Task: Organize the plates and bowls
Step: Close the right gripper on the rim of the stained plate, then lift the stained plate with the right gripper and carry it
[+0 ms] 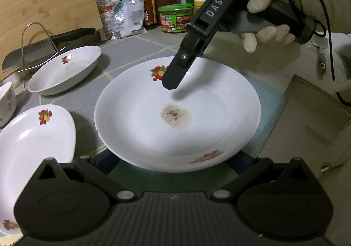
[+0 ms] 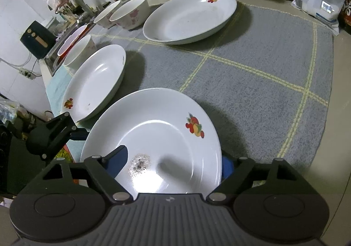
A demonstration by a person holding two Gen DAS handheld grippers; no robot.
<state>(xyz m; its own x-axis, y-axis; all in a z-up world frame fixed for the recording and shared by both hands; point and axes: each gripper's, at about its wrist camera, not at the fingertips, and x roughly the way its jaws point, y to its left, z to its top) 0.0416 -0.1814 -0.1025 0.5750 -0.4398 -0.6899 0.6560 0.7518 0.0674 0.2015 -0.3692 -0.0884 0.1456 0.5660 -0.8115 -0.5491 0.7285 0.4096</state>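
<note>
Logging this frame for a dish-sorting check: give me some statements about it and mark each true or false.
1. The stained plate has a brown mark at its centre. True.
2. The three fruit-patterned plates are stacked in one pile. False: the far plate and the side plate each lie apart from it on the mat.
3. A knife lies by the wooden cutting board. True.
4. The right claw is shut. False: its fingers are spread wide at the stained plate.
5. The mat is plain red. False: it is grey with pale yellow lines.
</note>
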